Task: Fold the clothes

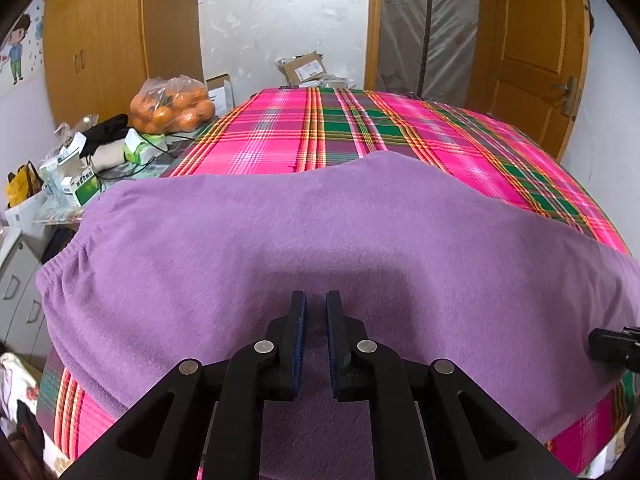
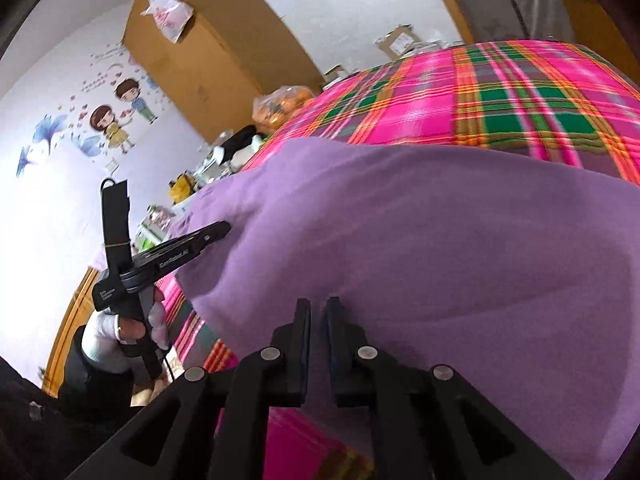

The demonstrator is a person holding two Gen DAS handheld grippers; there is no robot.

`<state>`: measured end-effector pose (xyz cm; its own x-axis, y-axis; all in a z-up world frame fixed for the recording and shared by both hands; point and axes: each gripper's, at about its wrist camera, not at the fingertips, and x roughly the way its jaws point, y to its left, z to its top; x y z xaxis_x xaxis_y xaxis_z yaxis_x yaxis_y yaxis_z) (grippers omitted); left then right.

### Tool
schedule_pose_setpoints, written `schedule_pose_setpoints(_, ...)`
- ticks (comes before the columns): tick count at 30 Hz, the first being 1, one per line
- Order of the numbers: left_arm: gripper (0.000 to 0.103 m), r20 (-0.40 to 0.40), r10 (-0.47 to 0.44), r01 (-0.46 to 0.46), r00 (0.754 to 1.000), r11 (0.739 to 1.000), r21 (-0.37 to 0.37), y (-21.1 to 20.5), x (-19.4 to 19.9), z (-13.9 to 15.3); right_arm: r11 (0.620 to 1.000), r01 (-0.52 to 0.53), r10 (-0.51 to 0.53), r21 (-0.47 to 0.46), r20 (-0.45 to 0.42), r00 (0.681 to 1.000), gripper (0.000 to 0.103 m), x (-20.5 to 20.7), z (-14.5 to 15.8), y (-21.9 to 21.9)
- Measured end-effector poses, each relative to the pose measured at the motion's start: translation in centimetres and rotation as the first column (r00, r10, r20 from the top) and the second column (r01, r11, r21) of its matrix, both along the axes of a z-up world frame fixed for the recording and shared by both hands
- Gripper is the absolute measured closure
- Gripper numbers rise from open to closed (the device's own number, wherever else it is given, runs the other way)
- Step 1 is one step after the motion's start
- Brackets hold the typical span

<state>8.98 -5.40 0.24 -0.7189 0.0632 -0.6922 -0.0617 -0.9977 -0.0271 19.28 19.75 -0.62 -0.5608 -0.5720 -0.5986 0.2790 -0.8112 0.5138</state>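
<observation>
The garment (image 1: 320, 248) is a plain lilac purple. Under it the bed sheet (image 1: 360, 128) is a plaid of hot pink and green squares crossed by orange and yellow stripes. Both the left tool (image 1: 316, 312) and the right tool (image 2: 318, 316) are black with dark blue pads. The bagged oranges (image 1: 172, 106) are orange, the wardrobe (image 1: 120, 28) and door (image 1: 532, 48) honey-brown wood, the wall (image 1: 280, 24) white.

Location: a home bedroom. Indicators: a bed (image 1: 400, 128) with a pink plaid cover, wooden wardrobes (image 1: 120, 36), a wooden door (image 1: 532, 52), cartoon wall stickers (image 2: 120, 116), and a cluttered side worktop (image 1: 60, 196) carrying a bag of oranges (image 1: 172, 106).
</observation>
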Motion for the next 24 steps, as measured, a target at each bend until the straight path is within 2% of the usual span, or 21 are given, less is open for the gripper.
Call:
schedule_pose_setpoints(4,0.090,-0.012,0.034,-0.034,0.999,0.999,0.007,-1.7,0.7,-0.1,0.996,-0.080,0.080,0.037,-0.010,0.997,0.094,-1.0,0.4,-2.3)
schedule_pose_setpoints(8,0.090,-0.027,0.116,-0.115,0.993,0.993,0.021,-4.9,1.6,-0.3,0.996,-0.067,0.068,0.057,-0.016,0.998,0.094,-2.6,1.2,-3.0)
schedule_pose_setpoints(10,0.090,-0.030,0.167,-0.167,0.985,0.986,0.012,-6.5,1.9,-0.3,0.997,-0.011,0.008,0.079,0.034,0.999,0.094,-3.9,0.8,-2.6)
schedule_pose_setpoints(11,0.090,-0.028,0.192,-0.192,0.981,0.981,0.015,-7.3,2.1,-0.4,0.998,0.012,-0.016,0.065,0.060,0.998,0.098,-4.4,0.6,-2.2)
schedule_pose_setpoints(12,0.090,-0.026,0.212,-0.211,0.977,0.977,0.020,-8.1,2.3,-0.3,0.999,0.029,-0.031,0.034,0.073,0.997,0.098,-4.7,0.4,-1.7)
schedule_pose_setpoints(15,0.090,-0.028,0.250,-0.249,0.968,0.968,0.024,-9.8,2.6,-0.3,0.993,0.115,-0.116,0.019,0.073,0.991,0.097,-5.2,0.9,0.0)
schedule_pose_setpoints(17,0.090,-0.034,0.280,-0.279,0.959,0.960,0.017,-10.6,2.8,-0.3,0.978,0.210,-0.209,-0.004,0.082,0.975,0.096,-5.3,1.1,2.0)
schedule_pose_setpoints(20,0.090,-0.039,0.332,-0.330,0.943,0.943,0.043,-12.3,3.0,-0.5,0.932,0.358,-0.348,-0.058,0.133,0.928,0.093,-5.3,0.6,5.3)
schedule_pose_setpoints(22,0.090,-0.037,0.374,-0.373,0.927,0.927,0.035,-13.3,3.1,-0.5,0.916,0.395,-0.381,-0.074,0.152,0.912,0.093,-5.1,0.2,6.5)
schedule_pose_setpoints(24,0.090,-0.027,0.392,-0.389,0.920,0.918,0.074,-14.2,3.1,-0.2,0.920,0.387,-0.375,-0.064,0.148,0.915,0.093,-5.3,0.3,6.3)
